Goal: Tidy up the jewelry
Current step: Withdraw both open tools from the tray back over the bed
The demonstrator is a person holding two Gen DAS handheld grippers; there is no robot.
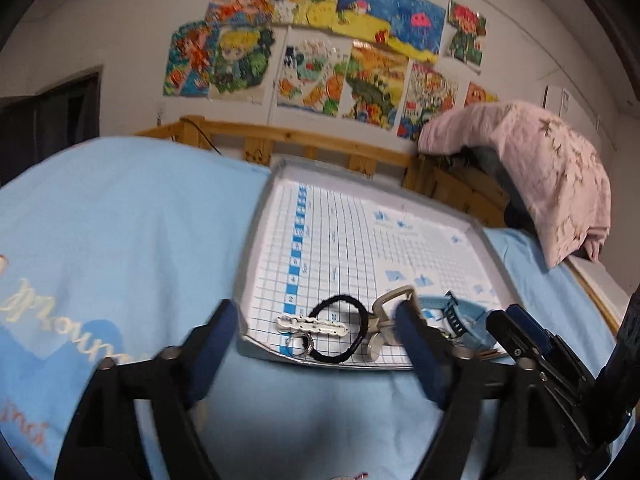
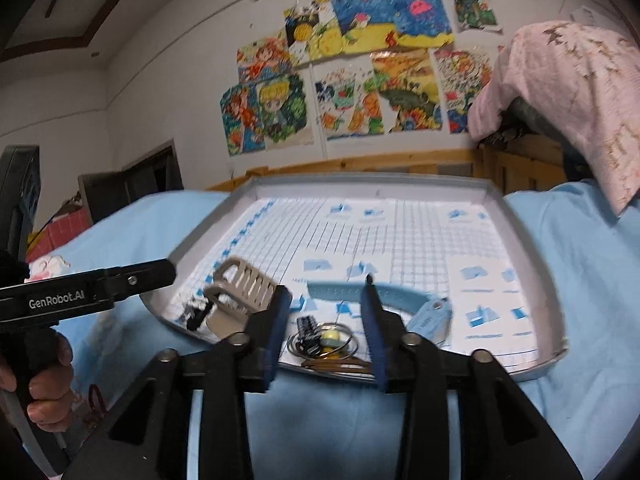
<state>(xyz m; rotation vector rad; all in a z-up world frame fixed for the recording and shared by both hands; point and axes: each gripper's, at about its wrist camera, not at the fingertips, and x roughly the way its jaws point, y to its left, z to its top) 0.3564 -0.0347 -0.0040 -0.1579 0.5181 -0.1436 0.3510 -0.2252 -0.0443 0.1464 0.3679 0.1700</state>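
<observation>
A grey tray (image 1: 256, 216) lined with gridded paper lies on a light blue bed cover. At its near edge lie a black hair tie (image 1: 340, 328), a white hair clip (image 1: 312, 325), a silver ring (image 1: 300, 342), a beige claw clip (image 1: 390, 300) and a light blue watch (image 1: 456, 312). My left gripper (image 1: 316, 344) is open and empty, just short of the tray's near edge. In the right wrist view the tray (image 2: 556, 280) holds the beige claw clip (image 2: 244, 284), the blue watch strap (image 2: 400, 294) and a tangle of thin rings and beads (image 2: 320, 338). My right gripper (image 2: 324, 320) is open and empty over that tangle.
A wooden bed rail (image 1: 304, 140) runs behind the tray. A pink cloth (image 1: 560, 176) hangs over something at the right. Colourful drawings (image 1: 320, 48) cover the wall. The left gripper's body (image 2: 80, 292) and the hand holding it show at the left of the right wrist view.
</observation>
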